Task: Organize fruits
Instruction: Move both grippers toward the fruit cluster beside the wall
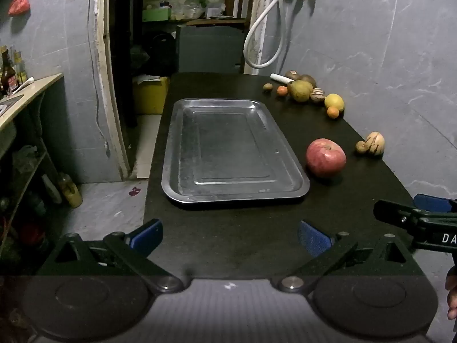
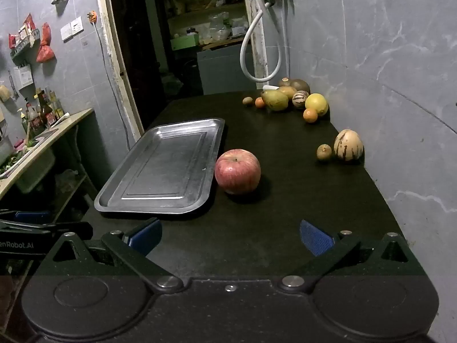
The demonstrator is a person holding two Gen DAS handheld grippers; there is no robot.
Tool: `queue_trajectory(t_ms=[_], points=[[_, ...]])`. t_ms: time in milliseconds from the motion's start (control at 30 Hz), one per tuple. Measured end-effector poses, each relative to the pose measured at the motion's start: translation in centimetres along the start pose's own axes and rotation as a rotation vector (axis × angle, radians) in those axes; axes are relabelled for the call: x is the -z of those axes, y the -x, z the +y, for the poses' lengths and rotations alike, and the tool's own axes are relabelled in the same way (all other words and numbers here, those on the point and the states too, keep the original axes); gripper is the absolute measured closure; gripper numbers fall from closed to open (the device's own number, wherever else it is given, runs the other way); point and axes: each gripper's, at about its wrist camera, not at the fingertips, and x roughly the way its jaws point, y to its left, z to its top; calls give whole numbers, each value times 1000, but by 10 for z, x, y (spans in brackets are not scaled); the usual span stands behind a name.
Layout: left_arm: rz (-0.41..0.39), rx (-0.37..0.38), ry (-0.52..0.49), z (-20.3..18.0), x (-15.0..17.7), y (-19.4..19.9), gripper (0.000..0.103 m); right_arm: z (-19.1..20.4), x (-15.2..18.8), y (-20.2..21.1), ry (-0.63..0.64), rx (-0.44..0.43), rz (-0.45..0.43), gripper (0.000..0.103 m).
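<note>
Fruits lie on the dark table to the right of the empty steel tray: one red apple just beside the tray, eleven fruits in all, so far as I can count. Both the right gripper and left gripper hang with jaws spread, holding nothing. Best take the apple first, squarely across its middle, and set it gently in a tray corner.

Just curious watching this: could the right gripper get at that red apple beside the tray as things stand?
Probably yes. The right gripper is wide open, and only bare table lies between it and the apple.
</note>
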Motion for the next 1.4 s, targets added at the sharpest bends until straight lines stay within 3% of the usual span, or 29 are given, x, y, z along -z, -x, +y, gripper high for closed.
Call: queue_trajectory(t_ms=[833, 1167, 1400], points=[[19, 3, 6, 7, 4, -5, 0, -1, -1, -7, -1, 1, 5, 0], [56, 6, 17, 9, 3, -11, 0, 5, 13, -12, -2, 5, 16, 0], [82, 14, 20, 14, 1, -19, 0, 7, 1, -22, -8, 13, 51, 0]])
